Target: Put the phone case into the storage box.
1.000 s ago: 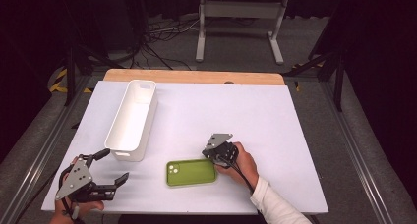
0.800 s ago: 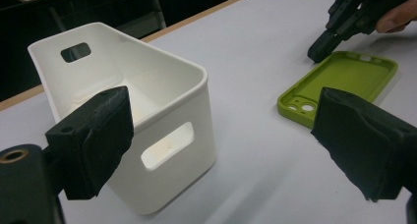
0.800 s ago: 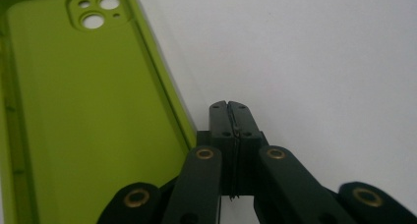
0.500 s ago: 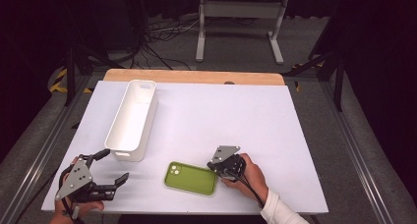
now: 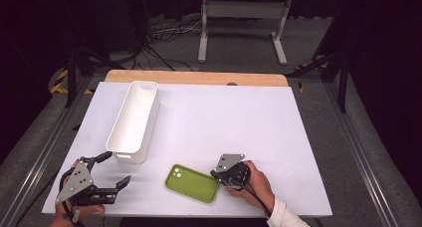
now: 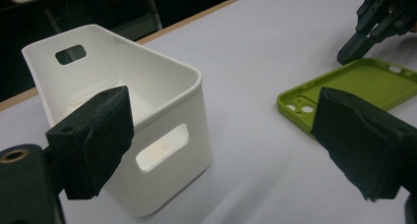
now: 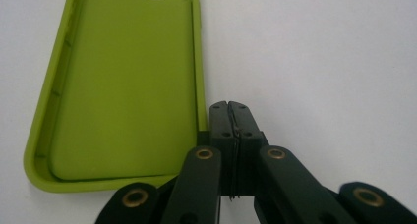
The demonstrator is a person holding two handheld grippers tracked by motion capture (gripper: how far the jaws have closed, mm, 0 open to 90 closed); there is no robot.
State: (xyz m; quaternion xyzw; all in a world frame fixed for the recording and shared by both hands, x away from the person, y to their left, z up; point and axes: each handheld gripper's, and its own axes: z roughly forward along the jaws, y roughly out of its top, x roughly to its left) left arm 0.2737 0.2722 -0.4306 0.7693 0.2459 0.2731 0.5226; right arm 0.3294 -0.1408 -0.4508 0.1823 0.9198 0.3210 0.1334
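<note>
Green phone case [image 5: 192, 183] lies flat on the white tabletop [image 5: 224, 117], hollow side up, near the front edge, camera holes toward the bin. Right tongs [image 5: 217, 172] sit at the case's right end, tips at its corner; in the right gripper view those tongs [image 7: 229, 107] are pressed together with the jaw faces meeting, just beside the case's rim [image 7: 110, 86]. Whether they nip the rim itself, I cannot tell. The hand [image 5: 251, 179] behind them rests on the tabletop.

Over on the left, the left tongs [image 5: 110, 168] are spread wide near the front left corner, well apart from the case. Through the left gripper view, the white bin [image 6: 142, 121] sits just past one jaw, the case [image 6: 354, 86] beyond the other, with the right tongs [image 6: 351, 49] tipped down at its far end. The bin [image 5: 133, 121] lies lengthwise along the left side.
</note>
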